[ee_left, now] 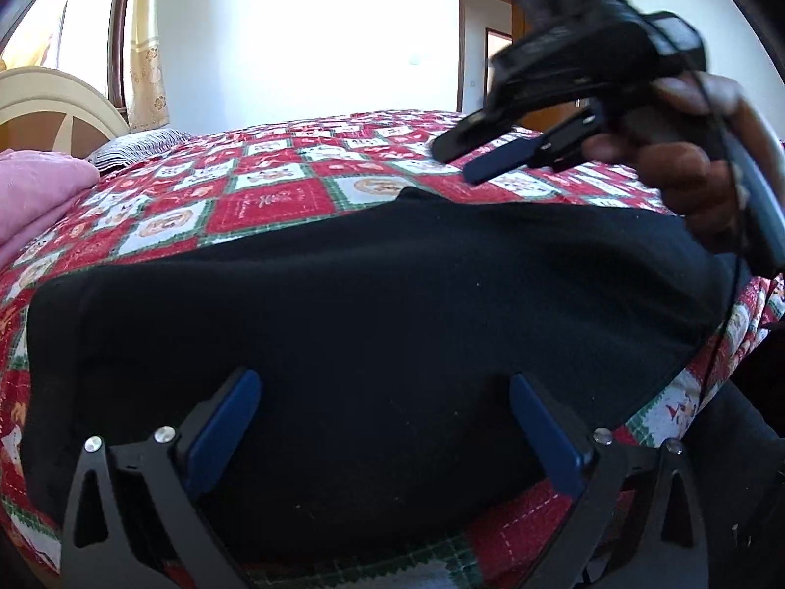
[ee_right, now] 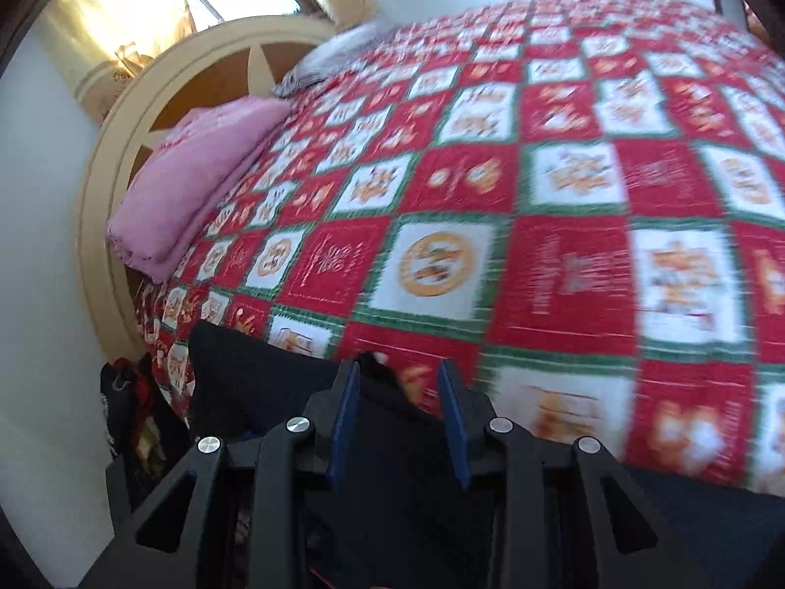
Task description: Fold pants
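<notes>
On the bed's near edge, over a quilt point(ee_left: 274, 201) of red, white and green printed squares, the pants point(ee_left: 373, 294) lie as a broad, flat black slab, soft and matte like fleece, with a small peak along the far hem and the right corner draping toward the mattress side. At far left a pink folded blanket point(ee_left: 34, 196) sits by the cream headboard point(ee_left: 59, 98), well apart from the work. Low in the left wrist view, the left tool point(ee_left: 385, 422) stands with its blue pads spread wide over the black cloth, nothing pinched between them. Further right, the right tool point(ee_left: 466, 162) hangs blurred above the far hem in a hand point(ee_left: 687, 172), its pads set partly apart; the right wrist view shows the pants' peak lying in that gap, though whether the pads press on it I cannot tell. By my reading, one fold is laid and the hands are repositioning for another. The next move calls for each tool to pinch an edge cleanly, taking every layer of this thick, limp fabric so it does not slide.
</notes>
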`<action>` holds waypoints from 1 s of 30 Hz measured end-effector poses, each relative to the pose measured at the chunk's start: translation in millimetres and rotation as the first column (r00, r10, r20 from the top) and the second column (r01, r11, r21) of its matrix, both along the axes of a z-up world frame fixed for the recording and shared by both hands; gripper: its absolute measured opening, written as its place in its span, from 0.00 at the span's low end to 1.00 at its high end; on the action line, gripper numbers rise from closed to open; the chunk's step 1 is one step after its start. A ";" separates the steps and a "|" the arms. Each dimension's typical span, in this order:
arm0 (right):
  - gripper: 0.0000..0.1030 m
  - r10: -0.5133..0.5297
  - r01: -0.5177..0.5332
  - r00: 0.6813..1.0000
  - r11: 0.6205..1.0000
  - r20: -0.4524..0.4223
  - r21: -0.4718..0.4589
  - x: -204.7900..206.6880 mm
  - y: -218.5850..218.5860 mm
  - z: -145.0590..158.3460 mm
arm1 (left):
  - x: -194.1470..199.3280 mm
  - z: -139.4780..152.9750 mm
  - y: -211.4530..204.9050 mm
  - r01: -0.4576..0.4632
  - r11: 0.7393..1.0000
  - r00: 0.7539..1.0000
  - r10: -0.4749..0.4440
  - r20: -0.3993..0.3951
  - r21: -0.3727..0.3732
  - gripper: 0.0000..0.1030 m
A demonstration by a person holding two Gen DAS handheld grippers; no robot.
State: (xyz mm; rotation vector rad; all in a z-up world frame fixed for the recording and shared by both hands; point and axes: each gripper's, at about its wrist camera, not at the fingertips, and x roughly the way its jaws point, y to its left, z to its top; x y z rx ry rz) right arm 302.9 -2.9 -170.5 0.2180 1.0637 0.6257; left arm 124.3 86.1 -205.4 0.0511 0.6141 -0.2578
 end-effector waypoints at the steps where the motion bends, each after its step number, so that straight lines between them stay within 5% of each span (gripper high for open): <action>1: 0.34 0.008 -0.008 1.000 1.000 -0.019 0.005 4.1 7.0 -4.1 | -0.1 0.3 0.2 0.001 1.000 1.000 -0.001 0.000 -0.003 1.00; 8: 0.33 0.043 -0.039 0.993 0.999 -0.108 0.035 11.7 26.0 -23.7 | -1.2 18.1 25.7 -0.085 0.994 0.995 0.087 0.039 -0.063 1.00; 12: 0.06 0.037 -0.033 0.996 0.998 -0.081 0.046 8.2 23.4 -22.0 | 9.5 8.7 54.0 -0.144 0.983 0.990 0.141 -0.028 -0.118 1.00; 16: 0.04 -0.016 0.014 0.999 0.998 0.034 0.068 0.8 16.4 3.9 | 5.9 0.3 35.3 -0.130 0.991 0.991 0.129 0.022 0.035 1.00; 24: 0.03 -0.051 0.052 0.999 0.998 0.015 -0.028 12.1 21.6 -24.5 | 9.1 6.8 46.1 -0.124 0.992 0.992 0.124 0.006 -0.023 1.00; 30: 0.10 -0.052 0.055 0.995 0.998 0.088 -0.022 -0.1 16.5 -3.1 | 6.3 30.5 89.8 -0.234 0.971 0.969 0.237 0.068 -0.051 1.00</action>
